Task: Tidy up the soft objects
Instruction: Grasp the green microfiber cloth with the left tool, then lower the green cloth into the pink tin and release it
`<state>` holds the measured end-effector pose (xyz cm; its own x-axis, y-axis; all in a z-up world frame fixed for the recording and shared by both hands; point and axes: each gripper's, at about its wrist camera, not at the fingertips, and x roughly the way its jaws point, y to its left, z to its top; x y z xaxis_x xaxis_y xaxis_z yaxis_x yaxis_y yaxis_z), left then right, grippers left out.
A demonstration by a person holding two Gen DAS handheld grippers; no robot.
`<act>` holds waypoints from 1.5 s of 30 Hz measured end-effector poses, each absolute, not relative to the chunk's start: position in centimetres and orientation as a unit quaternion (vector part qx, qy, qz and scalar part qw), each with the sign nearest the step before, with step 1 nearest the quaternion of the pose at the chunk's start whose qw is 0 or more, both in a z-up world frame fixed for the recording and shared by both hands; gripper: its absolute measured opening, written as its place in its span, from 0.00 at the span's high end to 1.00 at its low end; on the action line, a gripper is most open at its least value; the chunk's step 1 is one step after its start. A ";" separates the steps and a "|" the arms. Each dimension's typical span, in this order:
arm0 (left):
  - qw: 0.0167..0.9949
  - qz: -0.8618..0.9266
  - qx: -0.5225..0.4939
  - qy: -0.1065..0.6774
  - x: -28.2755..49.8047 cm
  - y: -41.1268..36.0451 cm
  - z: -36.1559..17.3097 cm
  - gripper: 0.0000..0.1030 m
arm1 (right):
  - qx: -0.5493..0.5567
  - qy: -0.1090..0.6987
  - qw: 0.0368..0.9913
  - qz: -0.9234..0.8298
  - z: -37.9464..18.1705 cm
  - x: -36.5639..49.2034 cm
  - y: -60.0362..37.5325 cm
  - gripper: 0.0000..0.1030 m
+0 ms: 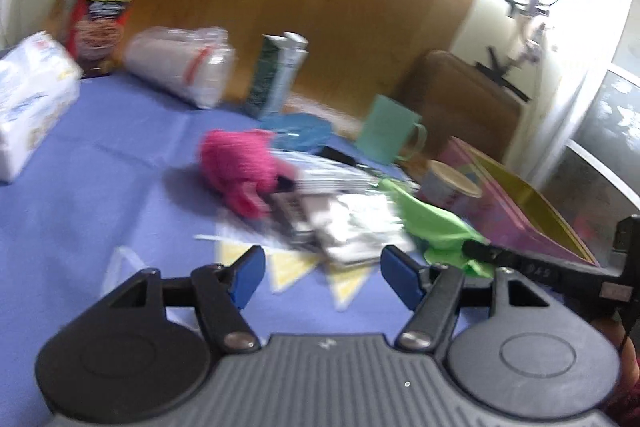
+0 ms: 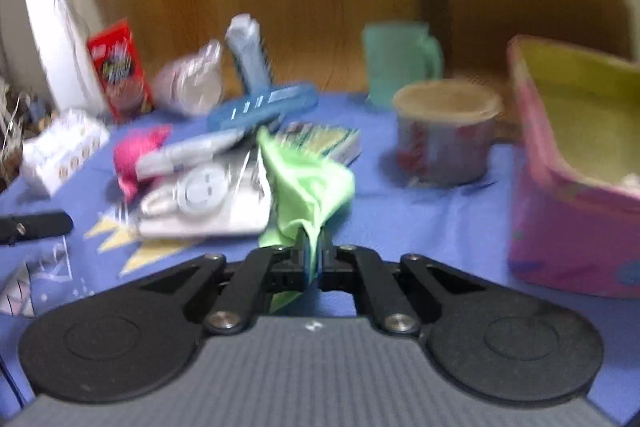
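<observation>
Green cloth pinched by right fingers

Right gripper (image 2: 311,259) is clenched on the green cloth (image 2: 308,183), which bunches up above the counter (image 2: 432,227). Left gripper (image 1: 322,273) stands released, nothing between its fingers (image 1: 250,269), pink knit (image 1: 240,167) ahead.

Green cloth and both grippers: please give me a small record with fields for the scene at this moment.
surface: blue tablecloth
right gripper: shut on the green cloth
left gripper: open, nothing between its blue pads
pink knitted item: lying on the cloth, beside the packets, untouched
pink box: open on top, to the right of the green cloth
tin can: upright, between cloth and box
sharpness: both views blurred
</observation>
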<state>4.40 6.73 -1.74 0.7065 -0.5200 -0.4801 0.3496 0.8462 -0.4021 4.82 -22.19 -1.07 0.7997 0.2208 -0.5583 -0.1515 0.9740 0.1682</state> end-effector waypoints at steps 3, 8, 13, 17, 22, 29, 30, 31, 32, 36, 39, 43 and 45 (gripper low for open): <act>0.898 -0.284 -0.144 0.306 4.4 4.6 -0.9 0.36 | 0.058 0.245 0.965 0.076 1.2 1.1 -23.3 0.95; 0.861 -0.363 -0.126 0.333 4.1 -1.2 -0.4 0.32 | 0.045 0.222 0.970 0.088 2.3 -4.8 -23.7 0.94; 0.842 -0.393 -0.074 0.362 3.4 -6.7 -1.2 0.32 | 0.042 0.268 0.952 0.140 -0.2 -6.3 -22.7 0.90; 0.843 -0.385 -0.035 0.374 3.1 -9.1 -1.7 0.32 | 0.021 0.272 0.953 0.130 -0.9 -6.3 -22.7 0.46; 0.821 -0.396 -0.014 0.411 4.2 -11.3 -3.0 0.64 | 0.023 0.304 0.942 0.138 -2.0 -4.6 -22.9 0.41; 0.818 -0.446 -0.002 0.363 3.9 -14.6 1.0 0.86 | 0.045 0.246 0.963 0.097 -1.3 -5.5 -25.1 0.88; 0.821 -0.454 0.000 0.347 3.9 -15.2 2.0 0.86 | 0.039 0.224 0.970 0.087 -0.7 -5.7 -25.5 0.88; 0.823 -0.461 0.002 0.332 3.9 -16.0 2.9 0.86 | 0.031 0.202 0.976 0.076 -0.1 -5.9 -25.8 0.88; 0.825 -0.466 0.003 0.319 4.0 -16.7 3.7 0.86 | 0.025 0.182 0.981 0.064 0.5 -5.9 -26.2 0.88; 0.838 -0.469 0.013 0.277 5.1 -20.2 5.8 0.84 | 0.018 0.134 0.990 0.028 2.6 -4.2 -28.5 0.87; 0.849 -0.460 0.032 0.257 6.6 -23.3 5.8 0.80 | 0.016 0.122 0.992 -0.001 3.1 -2.2 -30.2 0.87; 0.874 -0.408 0.057 0.258 8.6 -25.9 4.4 0.59 | 0.026 0.129 0.990 -0.051 2.3 1.7 -32.0 0.75; 0.875 -0.389 0.036 0.287 9.1 -25.6 3.8 0.59 | 0.030 0.154 0.985 -0.076 1.3 3.8 -32.8 0.43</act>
